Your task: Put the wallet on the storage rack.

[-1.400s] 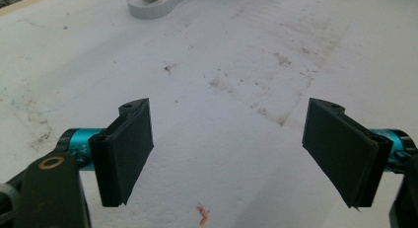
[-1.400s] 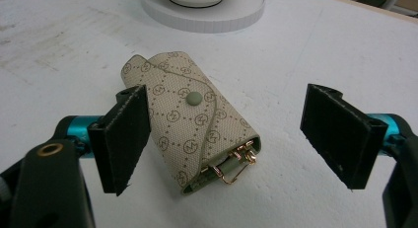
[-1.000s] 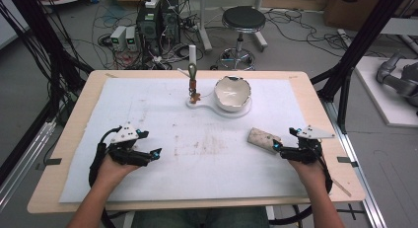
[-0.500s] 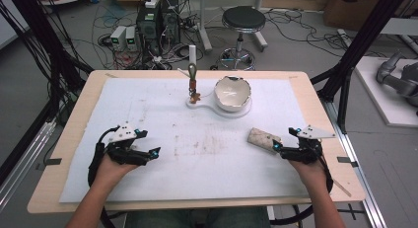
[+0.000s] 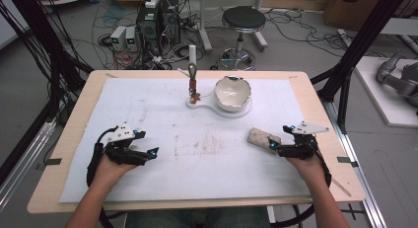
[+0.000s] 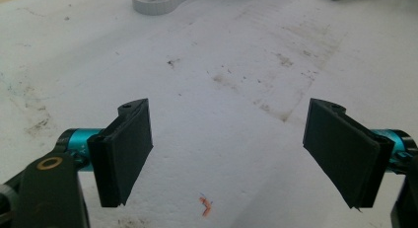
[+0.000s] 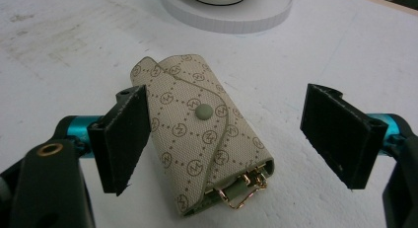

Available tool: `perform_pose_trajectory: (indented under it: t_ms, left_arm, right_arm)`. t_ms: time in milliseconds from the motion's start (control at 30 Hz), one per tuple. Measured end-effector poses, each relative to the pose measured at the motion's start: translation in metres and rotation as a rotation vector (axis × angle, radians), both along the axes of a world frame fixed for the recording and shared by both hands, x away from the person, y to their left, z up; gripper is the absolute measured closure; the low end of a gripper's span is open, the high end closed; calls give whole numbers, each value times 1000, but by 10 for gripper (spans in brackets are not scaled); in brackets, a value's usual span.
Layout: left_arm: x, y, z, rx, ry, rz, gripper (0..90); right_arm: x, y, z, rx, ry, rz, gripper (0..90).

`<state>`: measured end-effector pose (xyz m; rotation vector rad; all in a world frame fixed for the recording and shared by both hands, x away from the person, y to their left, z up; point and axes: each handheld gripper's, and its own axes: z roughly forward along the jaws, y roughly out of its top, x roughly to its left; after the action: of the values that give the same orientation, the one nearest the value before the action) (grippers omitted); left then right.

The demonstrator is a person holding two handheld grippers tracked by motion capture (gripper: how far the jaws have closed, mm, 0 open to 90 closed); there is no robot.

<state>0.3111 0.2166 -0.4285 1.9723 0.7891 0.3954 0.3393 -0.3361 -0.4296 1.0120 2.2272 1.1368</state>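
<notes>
Left claw wide, jaws spread over bare white mat, holding nothing; low at the desk's left front. Left gripper view: stained mat between the jaws, small orange scrap near the bottom. Mid-desk far side: white stand with upright hook post, bowl just right of it on the same base. Key pouch lies flat on the mat, right of centre, touching nothing above. Right claw wide, not gripping; right gripper view shows pouch between the jaws, nearer the view's left jaw, snap up, metal clasp end toward the camera.
</notes>
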Motion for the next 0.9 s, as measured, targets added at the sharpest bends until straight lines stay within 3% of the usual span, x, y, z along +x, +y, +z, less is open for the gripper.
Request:
perform_pose_trajectory:
  t_ms: [233, 367, 533, 700, 900]
  left_arm:
    - [0, 2, -1, -6, 2, 6, 188]
    - [0, 1, -1, 5, 4, -1, 189]
    - [1, 1, -1, 5, 5, -4, 189]
    - [0, 0, -2, 9, 7, -6, 188]
    - [0, 0, -2, 10, 5, -9, 189]
  right_arm:
    - [13, 1, -4, -13, 78, 102, 196]
    - [19, 3, -11, -45, 113, 160, 197]
    - [24, 4, -16, -85, 125, 179, 197]
    - [27, 3, -24, -137, 165, 178, 187]
    - [27, 3, -25, -141, 163, 180, 188]
